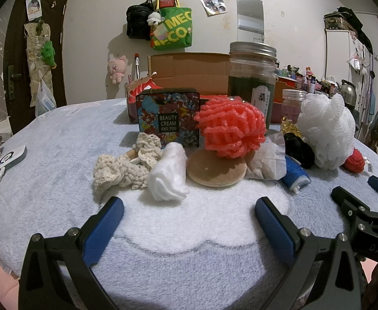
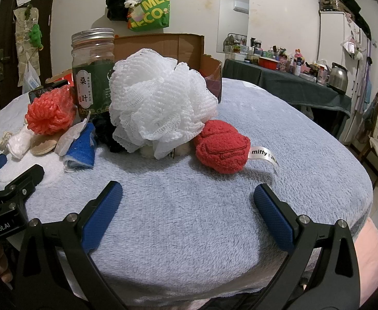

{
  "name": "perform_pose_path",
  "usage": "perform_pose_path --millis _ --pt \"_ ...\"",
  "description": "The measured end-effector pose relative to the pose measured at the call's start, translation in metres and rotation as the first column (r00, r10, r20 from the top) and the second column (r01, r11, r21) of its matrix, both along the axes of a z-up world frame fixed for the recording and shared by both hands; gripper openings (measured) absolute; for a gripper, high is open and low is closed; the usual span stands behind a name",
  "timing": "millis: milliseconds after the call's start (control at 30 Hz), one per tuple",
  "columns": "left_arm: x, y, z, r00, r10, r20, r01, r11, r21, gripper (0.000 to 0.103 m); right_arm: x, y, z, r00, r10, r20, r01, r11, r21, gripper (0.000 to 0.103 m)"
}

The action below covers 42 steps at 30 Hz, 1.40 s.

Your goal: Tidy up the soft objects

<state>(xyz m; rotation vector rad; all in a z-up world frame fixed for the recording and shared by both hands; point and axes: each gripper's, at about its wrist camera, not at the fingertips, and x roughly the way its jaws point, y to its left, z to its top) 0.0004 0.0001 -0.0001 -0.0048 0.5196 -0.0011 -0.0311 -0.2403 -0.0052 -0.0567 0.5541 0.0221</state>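
Nearest, the left tongs [image 1: 189, 214] and right tongs [image 2: 187, 199] hover spread and empty over the fleece-covered surface [image 2: 189, 227]. Beyond them every soft piece lies loose in front of the cardboard box [image 1: 189, 72]: white cloth [image 1: 169, 175], coral pouf [image 1: 230, 126], white pouf [image 2: 157, 98], red plush [image 2: 221, 146]. Sorting seems not yet begun.
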Motion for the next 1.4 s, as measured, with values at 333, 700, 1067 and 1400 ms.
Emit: perform_pose_path --millis 333,700,1067,1400 --pt "0.0 0.0 0.0 1.0 0.0 -0.001 0.0 1.0 0.0 0.103 -0.001 0.001 0.001 1.0 -0.002 0.002 0.002 1.0 0.0 0.103" --pt "0.0 0.0 0.0 1.0 0.0 -0.001 0.0 1.0 -0.001 0.103 0.002 0.0 -0.001 1.0 -0.003 0.0 0.003 1.0 0.002 0.103" --pt "0.001 0.005 0.028 0.999 -0.039 0.023 0.039 0.999 0.003 0.103 0.004 -0.004 0.013 0.999 0.033 -0.01 -0.033 0.999 0.001 0.103" --pt "0.019 -0.001 0.063 0.987 -0.145 0.065 0.144 0.989 0.022 0.103 0.016 -0.01 0.053 0.993 0.103 0.053 -0.105 0.993 0.048 0.103"
